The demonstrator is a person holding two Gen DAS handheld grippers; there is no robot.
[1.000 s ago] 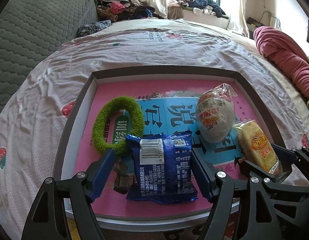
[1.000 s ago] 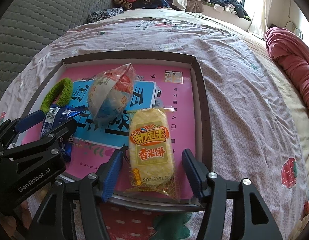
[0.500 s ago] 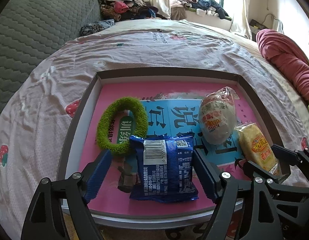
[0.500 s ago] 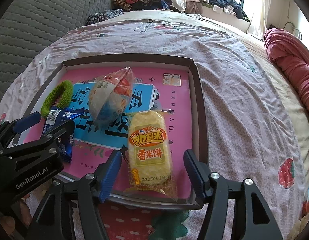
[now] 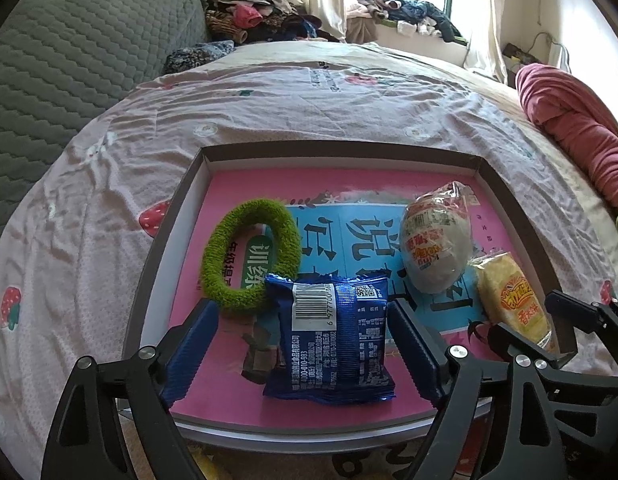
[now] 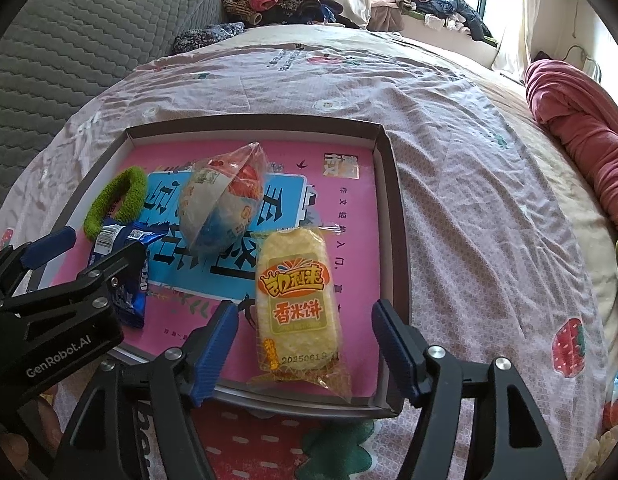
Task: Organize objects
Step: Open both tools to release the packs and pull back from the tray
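Observation:
A shallow tray [image 5: 161, 264] with a pink and blue printed floor lies on the bed. In it are a blue snack packet [image 5: 329, 336], a green fuzzy ring [image 5: 251, 256], a round wrapped snack [image 5: 437, 244] and a yellow rice-cracker packet [image 6: 295, 300]. My left gripper [image 5: 301, 312] straddles the blue packet; its jaws are opening, with the left pad well clear of it. My right gripper [image 6: 305, 311] straddles the yellow packet [image 5: 509, 300], jaws opening, both pads apart from it. Both packets lie flat on the tray floor. In the right wrist view the left gripper [image 6: 93, 248] partly hides the blue packet [image 6: 125, 240].
The tray [image 6: 393, 208] sits on a pink patterned sheet [image 5: 309, 100]. A red blanket [image 6: 581, 128] lies at the right, a grey quilted cushion [image 5: 69, 64] at the left, a pile of clothes [image 5: 261, 16] at the back. Another snack packet [image 6: 617, 396] lies at the right edge.
Both grippers' jaws have spread wider around their packets. The blue and yellow packets rest in the tray where they were. Neither hand has shifted.

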